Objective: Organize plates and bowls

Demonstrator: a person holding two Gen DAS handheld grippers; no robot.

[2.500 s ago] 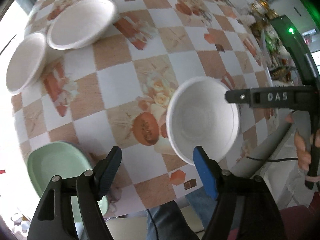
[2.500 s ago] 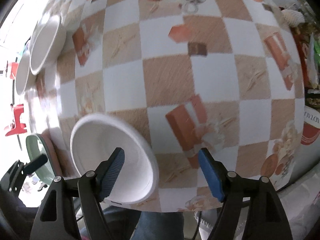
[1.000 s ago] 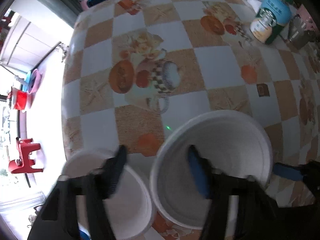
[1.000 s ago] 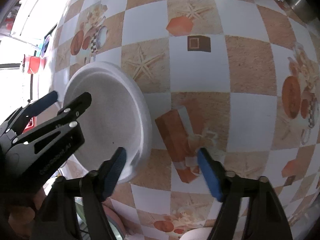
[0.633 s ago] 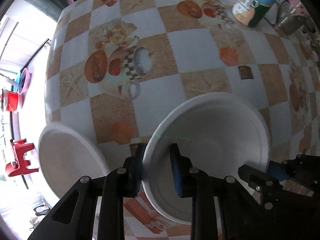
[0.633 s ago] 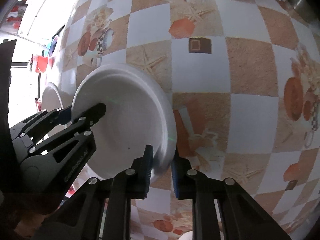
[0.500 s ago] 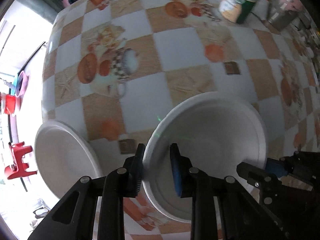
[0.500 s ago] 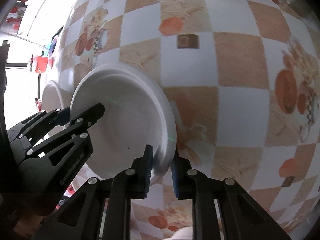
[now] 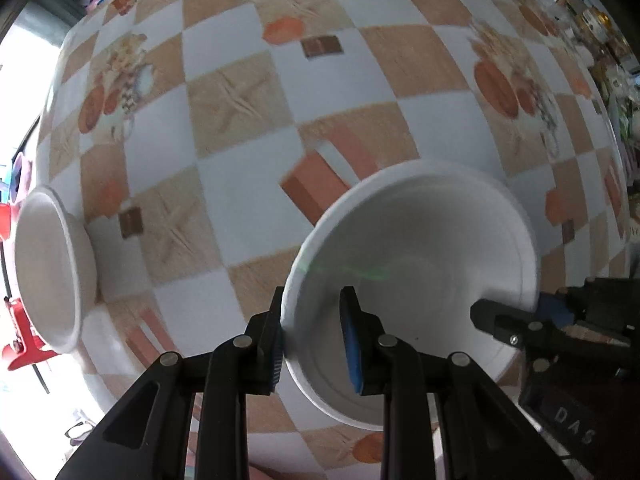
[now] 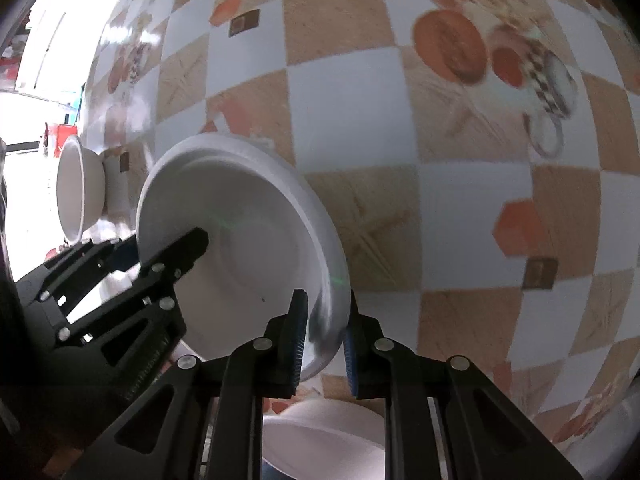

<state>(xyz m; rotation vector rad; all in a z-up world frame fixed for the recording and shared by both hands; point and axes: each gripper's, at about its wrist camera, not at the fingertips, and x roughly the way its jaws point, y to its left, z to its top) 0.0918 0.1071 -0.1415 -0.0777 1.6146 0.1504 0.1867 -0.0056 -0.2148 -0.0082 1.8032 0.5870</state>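
From the left wrist view, we see our left hand-held gripper [image 9: 312,334] clamped on the near rim of a white bowl [image 9: 416,252], one finger outside the wall and the blue-padded one inside. At the opposite rim, on the right of this view, our right hand-held gripper [image 9: 516,312] grips the same bowl. The bowl appears to be held just above the checkered desk [image 9: 248,168], though we cannot tell whether its base still touches. A second white bowl [image 9: 44,268] sits at the left edge of the desk, well apart from the one we hold.

From the right wrist view, our right hand-held gripper [image 10: 325,332] is pinched on the rim of the same white bowl [image 10: 240,248], which is tilted, its opening turned towards the camera. Our left hand-held gripper [image 10: 160,248] reaches in from the left, with one finger across the bowl's inside. The second bowl [image 10: 74,188] lies beyond it near the desk edge, and a third white bowl [image 10: 320,440] shows partly below our fingers.

We judge the step in hand to be carrying this bowl to nest it with another. The next move calls for both grips moving together, levelling the bowl, centring it over the chosen bowl, then lowering and releasing evenly.
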